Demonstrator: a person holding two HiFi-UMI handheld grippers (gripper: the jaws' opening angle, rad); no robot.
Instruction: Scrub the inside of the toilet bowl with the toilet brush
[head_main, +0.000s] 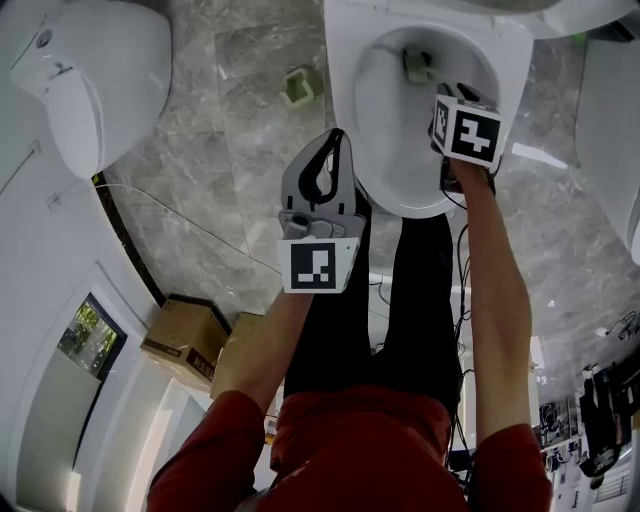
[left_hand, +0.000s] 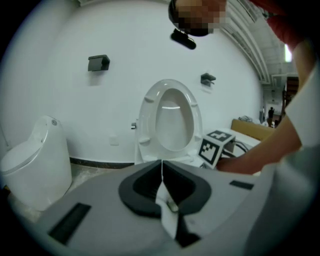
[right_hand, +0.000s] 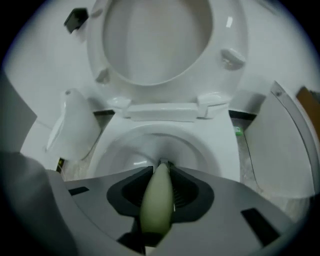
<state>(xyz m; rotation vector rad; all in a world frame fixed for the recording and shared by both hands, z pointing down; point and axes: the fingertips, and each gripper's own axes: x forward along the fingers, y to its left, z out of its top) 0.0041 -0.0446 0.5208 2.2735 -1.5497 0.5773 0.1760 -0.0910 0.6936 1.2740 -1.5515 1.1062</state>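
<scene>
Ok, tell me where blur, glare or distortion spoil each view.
Head view: sharp, evenly lit, marble floor glossy. Left gripper view: fisheye bending, black corners. Right gripper view: same corners, the brush handle blurred up close, a glint on the raised seat.

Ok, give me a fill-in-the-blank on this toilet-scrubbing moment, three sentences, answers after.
1. The toilet brush clamped in the right gripper has a pale ____ handle.
2. The left gripper has its fingers shut and holds ____.
3. The brush head is down inside the toilet bowl, whose seat is ____.

Missing words: green; nothing; raised
</scene>
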